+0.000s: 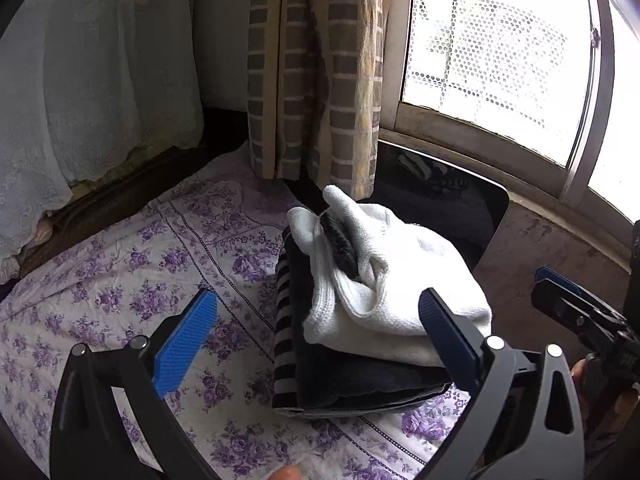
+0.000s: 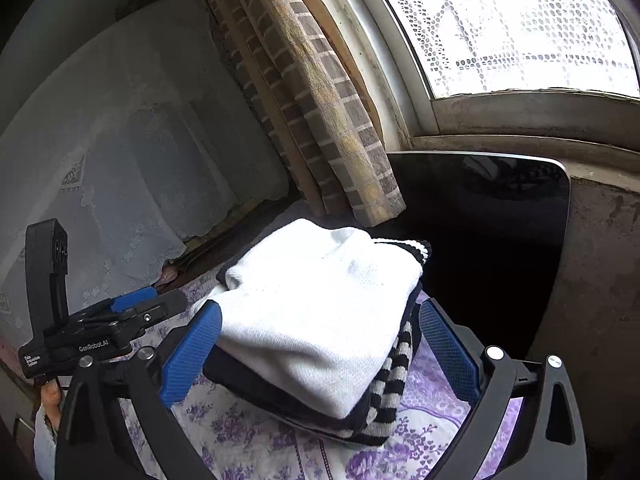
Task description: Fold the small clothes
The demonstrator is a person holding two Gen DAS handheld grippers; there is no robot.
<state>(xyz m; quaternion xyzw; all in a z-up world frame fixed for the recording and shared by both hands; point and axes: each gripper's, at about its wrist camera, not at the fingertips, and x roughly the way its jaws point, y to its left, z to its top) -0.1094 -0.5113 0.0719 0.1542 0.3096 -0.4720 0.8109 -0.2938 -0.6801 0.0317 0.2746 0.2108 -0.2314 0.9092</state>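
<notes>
Stack of folded clothes (image 2: 320,320) hides its lower layers; left tongs (image 1: 320,328) and right tongs (image 2: 320,344) spread.

On my left feed the bedsheet (image 1: 120,280) is white, strewn with purple flowers and crossed by thin dotted lines. At about two o'clock from its middle I see a white knit garment (image 1: 400,280) with a dark grey ribbed strip (image 1: 340,246) lying across its top. Under it sits a plain black piece (image 1: 360,380), and at nine o'clock of that pile a black-and-grey striped piece (image 1: 285,340). The curtain (image 1: 312,72) at twelve o'clock is a brown-grey check with pale lines and a yellowish edge. My left gripper (image 1: 318,334) has black arms and blue textured pads, as does my right gripper (image 2: 320,350). At three o'clock on the right feed stands a glossy black panel (image 2: 500,240).
</notes>
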